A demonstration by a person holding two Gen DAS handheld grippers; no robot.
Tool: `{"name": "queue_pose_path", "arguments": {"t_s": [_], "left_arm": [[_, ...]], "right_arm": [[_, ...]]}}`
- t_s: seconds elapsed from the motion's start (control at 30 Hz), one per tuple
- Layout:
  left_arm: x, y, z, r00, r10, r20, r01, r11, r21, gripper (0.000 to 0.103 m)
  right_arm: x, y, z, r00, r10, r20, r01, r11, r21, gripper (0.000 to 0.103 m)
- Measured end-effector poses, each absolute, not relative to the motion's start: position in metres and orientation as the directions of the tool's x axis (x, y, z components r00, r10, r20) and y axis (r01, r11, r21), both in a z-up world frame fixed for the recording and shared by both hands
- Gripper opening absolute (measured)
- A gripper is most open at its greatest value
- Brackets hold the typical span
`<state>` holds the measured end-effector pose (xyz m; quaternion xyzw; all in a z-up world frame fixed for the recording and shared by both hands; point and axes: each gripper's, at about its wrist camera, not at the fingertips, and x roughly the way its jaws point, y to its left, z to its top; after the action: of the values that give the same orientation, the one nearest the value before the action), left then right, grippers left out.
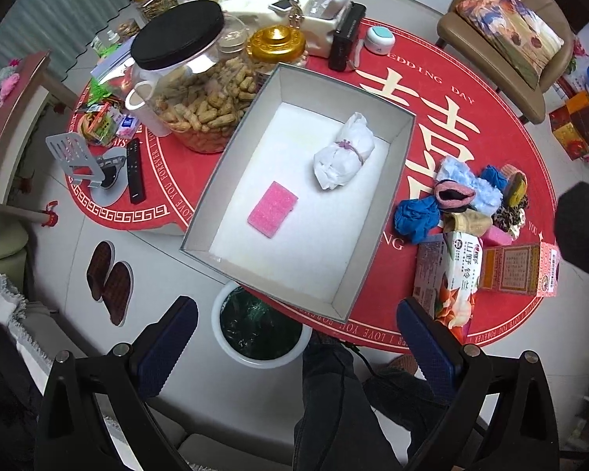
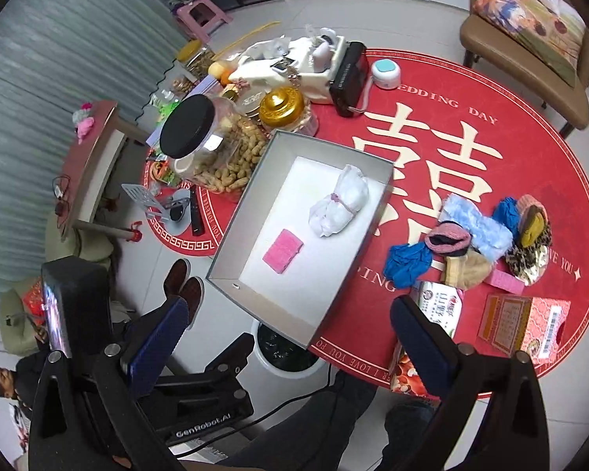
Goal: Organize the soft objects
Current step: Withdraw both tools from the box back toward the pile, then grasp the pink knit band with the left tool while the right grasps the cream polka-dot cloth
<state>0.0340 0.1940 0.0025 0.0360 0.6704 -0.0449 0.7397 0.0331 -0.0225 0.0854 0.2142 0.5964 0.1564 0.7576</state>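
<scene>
A grey open box (image 1: 406, 145) (image 2: 255, 165) with a white lining sits on the round red table. Inside lie a white tied cloth bundle (image 1: 343, 153) (image 2: 339, 206) and a pink sponge (image 1: 273, 209) (image 2: 282, 251). To its right is a heap of soft items: blue cloth (image 1: 416, 219) (image 2: 406, 265), light blue fluffy cloth (image 1: 471, 186) (image 2: 477, 225), a pink-rimmed sock (image 1: 453, 196) (image 2: 449, 243), a beige sock (image 2: 465, 271), leopard fabric (image 2: 528, 257). My left gripper (image 1: 298, 345) and right gripper (image 2: 290, 337) are both open and empty, held above the table's near edge.
A peanut jar (image 1: 192, 90) (image 2: 216, 149), gold jar (image 1: 277, 43), black radio (image 1: 345, 35), remote (image 1: 134, 172) and metal stand (image 1: 78, 157) crowd the table's left and back. Snack packets and a red carton (image 1: 518, 269) (image 2: 526, 325) lie front right. A white bin (image 1: 255, 329) stands below.
</scene>
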Motion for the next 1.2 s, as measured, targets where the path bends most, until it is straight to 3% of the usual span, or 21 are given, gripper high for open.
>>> {"name": "queue_pose_path", "arguments": {"t_s": [0.3,0.67,0.8,1.2], "left_arm": [[0.032,0.155,-0.009,0.038,-0.019,-0.999,0.229,0.973,-0.009,0.102],[0.048,0.053,-0.027,-0.018,-0.005,-1.000,0.342,0.940,-0.011,0.102],[0.072,0.017,-0.028,-0.010,-0.024,-1.000,0.331,0.943,-0.026,0.102],[0.131,-0.064,-0.128,-0.112,0.123,-0.986,0.324,0.943,0.081,0.102]], "right_arm": [[0.012,-0.094,0.066,0.263,0.470,-0.842,0.218,0.821,0.527,0.103],[-0.009,-0.266,0.014,0.267,0.380,-0.886,0.520,0.717,0.464,0.103],[0.010,-0.306,-0.009,0.253,0.365,-0.896,0.546,0.711,0.443,0.103],[0.075,-0.337,-0.117,0.135,0.506,-0.852,0.527,0.692,0.494,0.103]]}}
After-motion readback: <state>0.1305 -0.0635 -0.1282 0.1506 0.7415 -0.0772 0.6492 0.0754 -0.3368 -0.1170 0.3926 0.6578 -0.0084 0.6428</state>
